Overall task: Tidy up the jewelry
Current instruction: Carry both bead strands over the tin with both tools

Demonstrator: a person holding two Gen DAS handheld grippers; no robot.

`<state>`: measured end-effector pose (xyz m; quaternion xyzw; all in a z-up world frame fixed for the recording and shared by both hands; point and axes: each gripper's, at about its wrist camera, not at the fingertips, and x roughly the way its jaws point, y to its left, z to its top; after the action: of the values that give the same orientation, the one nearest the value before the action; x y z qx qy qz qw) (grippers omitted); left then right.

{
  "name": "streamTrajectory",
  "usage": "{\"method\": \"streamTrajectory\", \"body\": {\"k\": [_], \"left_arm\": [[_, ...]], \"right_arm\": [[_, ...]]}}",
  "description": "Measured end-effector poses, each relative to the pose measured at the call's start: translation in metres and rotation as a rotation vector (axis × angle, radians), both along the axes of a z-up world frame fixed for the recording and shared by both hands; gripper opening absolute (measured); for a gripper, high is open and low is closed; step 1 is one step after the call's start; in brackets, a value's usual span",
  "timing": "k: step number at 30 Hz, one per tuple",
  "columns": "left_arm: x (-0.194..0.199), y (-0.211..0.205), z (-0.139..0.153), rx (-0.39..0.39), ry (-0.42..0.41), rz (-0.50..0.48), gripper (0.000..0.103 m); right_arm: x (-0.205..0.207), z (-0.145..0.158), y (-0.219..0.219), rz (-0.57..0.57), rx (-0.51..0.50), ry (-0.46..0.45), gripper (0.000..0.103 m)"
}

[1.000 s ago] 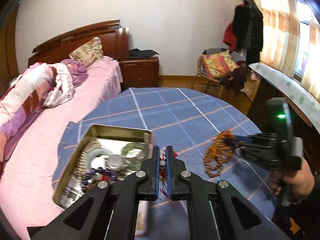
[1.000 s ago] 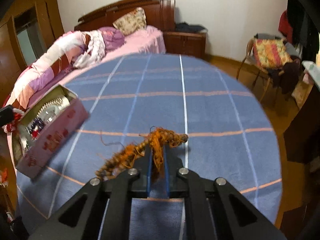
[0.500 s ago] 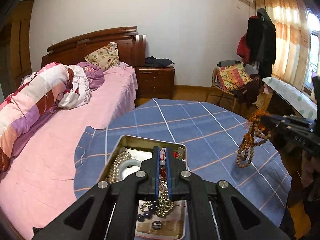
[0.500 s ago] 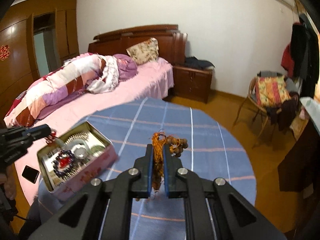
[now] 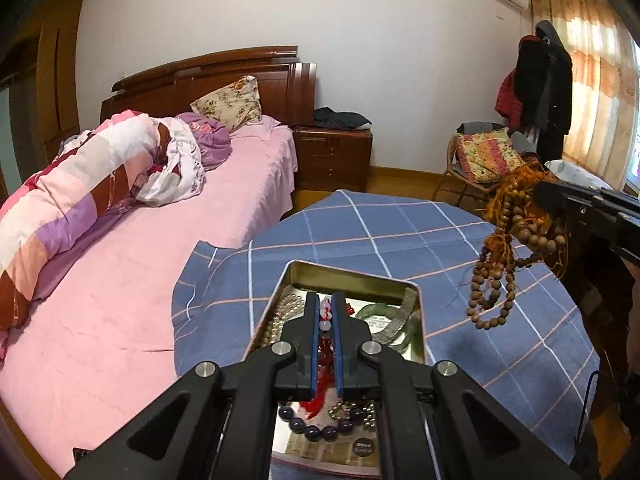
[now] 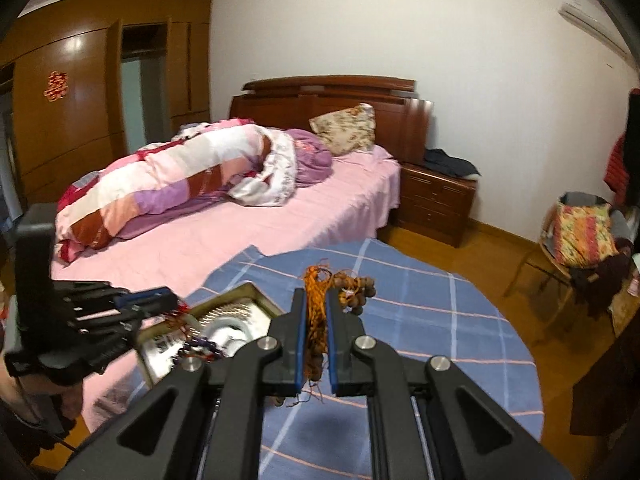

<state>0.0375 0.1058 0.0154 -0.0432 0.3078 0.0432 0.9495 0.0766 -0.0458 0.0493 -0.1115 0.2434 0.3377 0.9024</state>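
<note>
Above table [image 5: 400, 240], both grippers level-tilted, clamped.

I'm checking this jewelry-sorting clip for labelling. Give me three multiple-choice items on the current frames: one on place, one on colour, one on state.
1. Where does the open metal tin sit?
A on the blue checked tablecloth
B on the pink bed
C on the wooden nightstand

2. What colour are the threads on the brown wooden bead strand?
A green
B orange
C white

3. How is that strand?
A lying in the tin
B flat on the cloth
C hanging from the right gripper

A: the tin rests on the cloth.
B: orange tassels on the strand.
C: it dangles from the shut right gripper.
</note>
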Motion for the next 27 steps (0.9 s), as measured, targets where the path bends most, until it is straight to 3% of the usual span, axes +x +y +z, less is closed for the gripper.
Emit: {"method": "streamTrajectory", "body": {"k": [15, 27], "left_arm": [[0.005, 0.018, -0.024, -0.016, 0.063, 0.037, 0.005], [0.005, 0.018, -0.035, -0.026, 0.090, 0.040, 0.004]], "right_arm": [[-0.003, -0.047, 0.061, 0.137, 0.004, 0.104, 0.010], [-0.004, -0.059, 0.063, 0.143, -0.020, 0.139, 0.011]]}}
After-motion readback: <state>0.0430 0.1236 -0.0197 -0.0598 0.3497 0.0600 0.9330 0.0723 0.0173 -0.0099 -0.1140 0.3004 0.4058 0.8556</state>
